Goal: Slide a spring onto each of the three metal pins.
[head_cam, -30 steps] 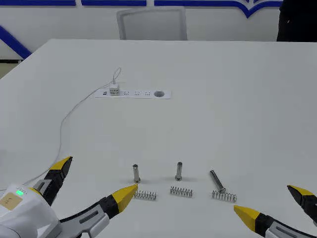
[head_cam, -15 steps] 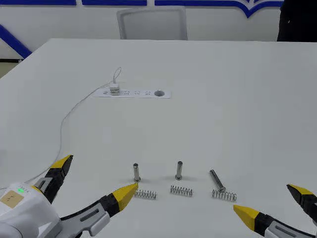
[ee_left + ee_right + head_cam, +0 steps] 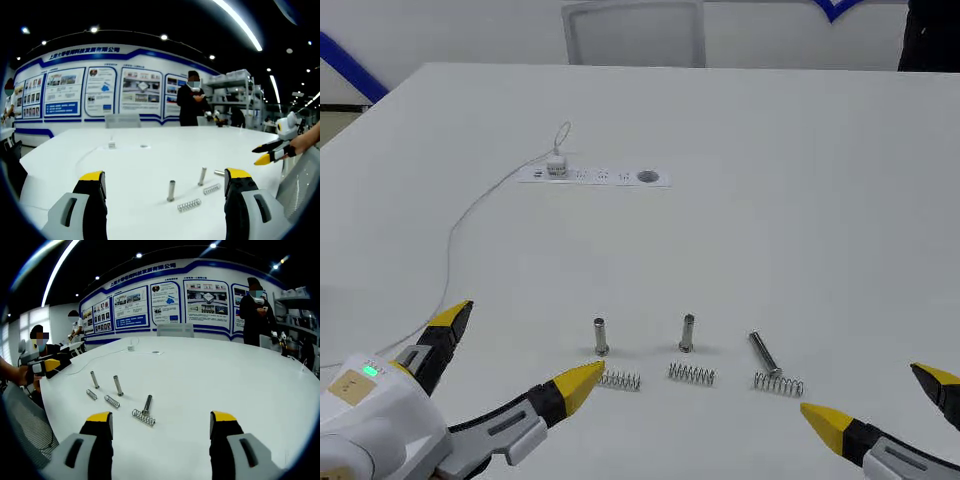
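Left gripper (image 3: pixel 525 343) at lower left, jaws spread wide and empty, one tip just beside the left spring (image 3: pixel 619 380), probably ready to take it. Across lower centre, three pins (image 3: pixel 687 333), two upright, the right one tilted, a loose spring before each. Right gripper (image 3: pixel 872 395) at lower right, spread, empty. Compared with earlier: only camera tilted down, parts unmoved.

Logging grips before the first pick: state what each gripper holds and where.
Nothing is held. Left gripper and right gripper are open, jaws empty; springs lie on the table.
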